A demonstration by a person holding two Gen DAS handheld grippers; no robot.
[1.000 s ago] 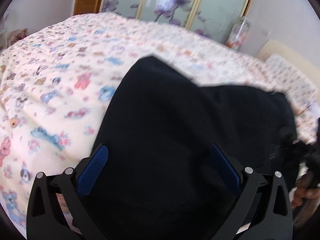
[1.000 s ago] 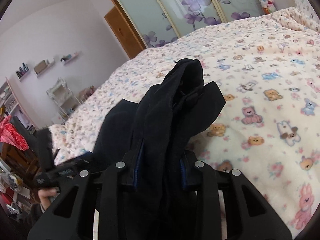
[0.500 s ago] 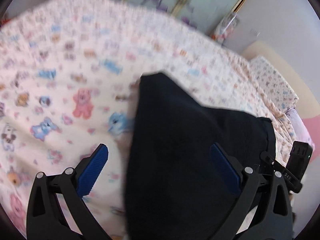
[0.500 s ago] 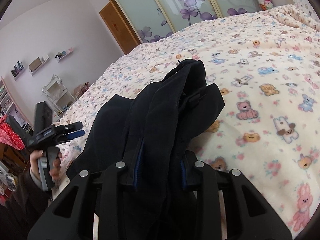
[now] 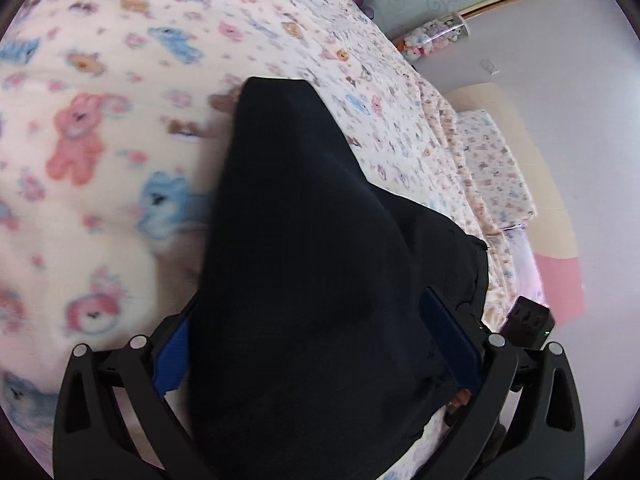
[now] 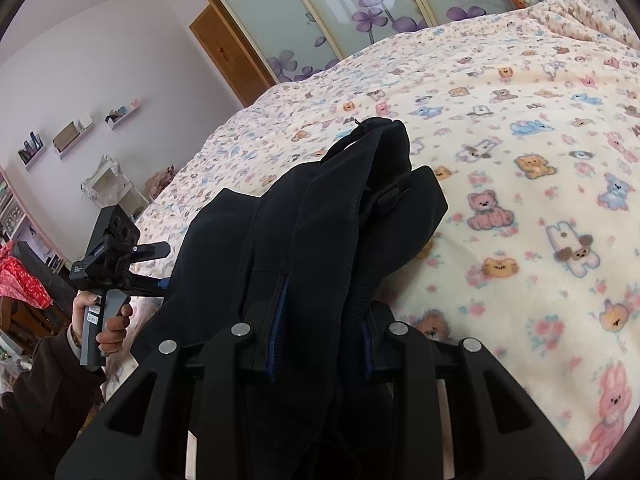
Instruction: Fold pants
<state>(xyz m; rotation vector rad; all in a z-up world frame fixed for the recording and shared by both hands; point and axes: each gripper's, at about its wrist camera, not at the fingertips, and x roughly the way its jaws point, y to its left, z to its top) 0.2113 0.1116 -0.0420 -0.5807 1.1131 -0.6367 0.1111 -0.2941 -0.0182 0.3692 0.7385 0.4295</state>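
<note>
The right gripper (image 6: 320, 344) has its jaws clamped on a bunched end of the black pants (image 6: 320, 216). The left gripper (image 5: 316, 344) has its jaws apart, with cloth draped between and ahead of them over the bed (image 5: 100, 200). No flat fold is finished; smoothing and folding appear to remain.
</note>
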